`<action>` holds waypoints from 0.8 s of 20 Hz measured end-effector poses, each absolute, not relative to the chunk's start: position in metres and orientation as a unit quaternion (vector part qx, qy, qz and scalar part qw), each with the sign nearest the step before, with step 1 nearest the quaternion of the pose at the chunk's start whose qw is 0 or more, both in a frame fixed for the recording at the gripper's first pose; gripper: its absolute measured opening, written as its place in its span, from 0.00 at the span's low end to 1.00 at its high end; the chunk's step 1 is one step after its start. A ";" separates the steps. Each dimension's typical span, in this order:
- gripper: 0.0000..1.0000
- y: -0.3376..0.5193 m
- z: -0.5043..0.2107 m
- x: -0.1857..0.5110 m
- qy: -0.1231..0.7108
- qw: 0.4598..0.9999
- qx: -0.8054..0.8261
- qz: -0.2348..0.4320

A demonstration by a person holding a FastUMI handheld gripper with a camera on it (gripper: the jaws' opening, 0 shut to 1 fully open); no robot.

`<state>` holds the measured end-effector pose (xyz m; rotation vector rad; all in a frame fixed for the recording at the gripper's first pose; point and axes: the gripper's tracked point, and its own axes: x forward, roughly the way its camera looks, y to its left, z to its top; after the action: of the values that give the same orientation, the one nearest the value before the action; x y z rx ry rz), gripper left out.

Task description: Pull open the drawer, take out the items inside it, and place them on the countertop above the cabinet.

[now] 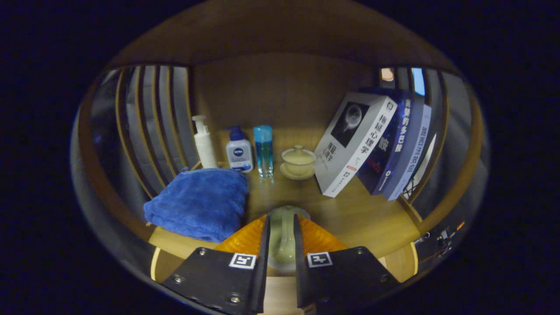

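Ahead and to the left of the tongs, a folded blue towel on the table; beyond it a white pump bottle, a blue-capped lotion bottle, a clear blue bottle; straight beyond the tips, a lidded tea bowl on its saucer; to the right, leaning books; tongs narrowed, both fingers pressed on a pale green cup held between them, just over the table's near edge.

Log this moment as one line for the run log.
gripper: shut on pale green cup | position: above countertop | ahead: blue towel, bottles, lidded cup, books | step: placing
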<state>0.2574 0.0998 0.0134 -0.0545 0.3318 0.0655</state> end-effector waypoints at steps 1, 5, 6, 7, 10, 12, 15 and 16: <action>0.28 0.099 0.021 0.248 0.149 0.988 -0.022 0.031; 0.28 0.101 0.045 0.189 0.085 0.996 -0.020 0.038; 0.28 0.102 0.045 0.173 0.074 0.996 -0.020 0.039; 0.28 0.101 0.044 0.160 0.067 0.997 -0.019 0.038; 0.28 0.100 0.039 0.122 0.037 0.998 -0.015 0.045; 0.28 0.102 0.031 0.095 0.018 0.998 -0.010 0.053; 0.28 0.099 0.019 0.065 -0.007 0.998 -0.006 0.055; 0.28 0.099 0.015 0.057 -0.015 0.998 -0.004 0.056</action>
<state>0.0568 0.0987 0.0152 -0.0087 -0.0294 0.1112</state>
